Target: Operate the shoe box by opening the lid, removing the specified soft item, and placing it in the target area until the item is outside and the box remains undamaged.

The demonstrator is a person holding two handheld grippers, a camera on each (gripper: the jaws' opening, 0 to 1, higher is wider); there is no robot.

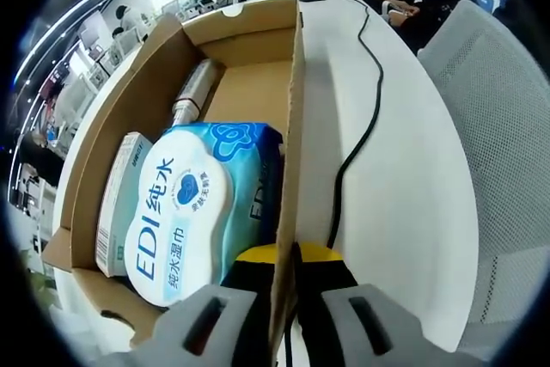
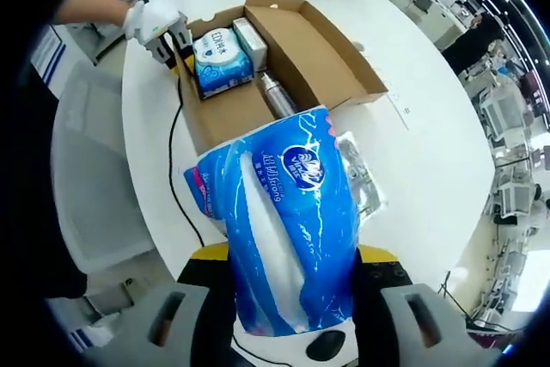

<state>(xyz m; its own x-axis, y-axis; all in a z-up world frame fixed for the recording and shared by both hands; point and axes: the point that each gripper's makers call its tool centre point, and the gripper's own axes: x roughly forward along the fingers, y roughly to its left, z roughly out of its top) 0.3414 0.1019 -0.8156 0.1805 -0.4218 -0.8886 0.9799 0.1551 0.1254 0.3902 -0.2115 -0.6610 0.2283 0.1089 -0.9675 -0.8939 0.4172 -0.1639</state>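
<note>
Tissue pack point(image 2: 288, 238) — in right hand-held gripper point(image 2: 292, 307)

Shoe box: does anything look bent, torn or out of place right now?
No damage visible. The shoe box sits open and square, its wall pinched by the left gripper. The wet wipes pack, small carton and metal bottle lie inside. The right gripper holds the blue tissue pack outside the box.

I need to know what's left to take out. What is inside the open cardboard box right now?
Inside the cardboard box lie a wet-wipes pack, a small white carton beside it, and a metal bottle further in. Whatever lies beneath the wipes is covered.
</note>
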